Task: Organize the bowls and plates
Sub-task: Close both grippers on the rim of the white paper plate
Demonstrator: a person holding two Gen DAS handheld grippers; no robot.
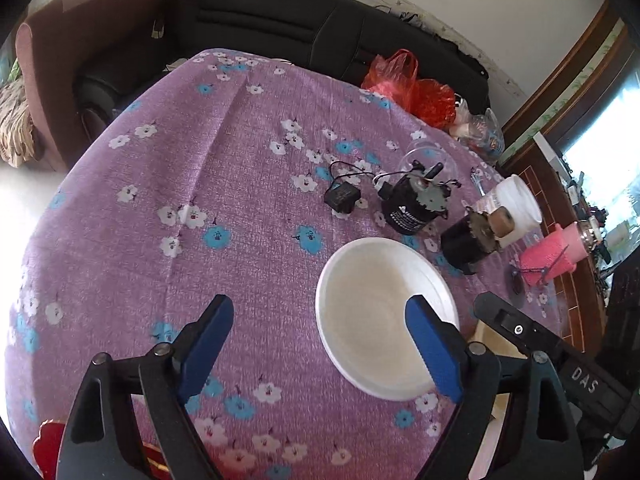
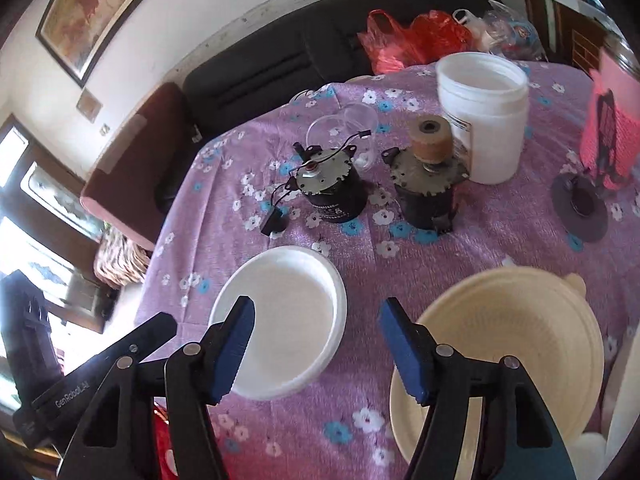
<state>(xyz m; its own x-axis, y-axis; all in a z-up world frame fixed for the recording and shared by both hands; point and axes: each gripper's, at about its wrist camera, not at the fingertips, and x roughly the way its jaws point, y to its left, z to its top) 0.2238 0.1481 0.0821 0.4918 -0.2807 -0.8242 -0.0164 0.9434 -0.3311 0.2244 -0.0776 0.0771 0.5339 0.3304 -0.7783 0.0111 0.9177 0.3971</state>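
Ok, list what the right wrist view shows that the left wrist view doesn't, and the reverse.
Only the right wrist view: the cream bowl lying right of the white plate, a framed picture on the wall, and a dark disc by the pink thing.

Only the left wrist view: the broad bare stretch of the purple tablecloth left of the plate, and a red object at its near edge.

Both: the white plate, two black motors, the white tub, the red bag, and open blue fingers holding nothing.
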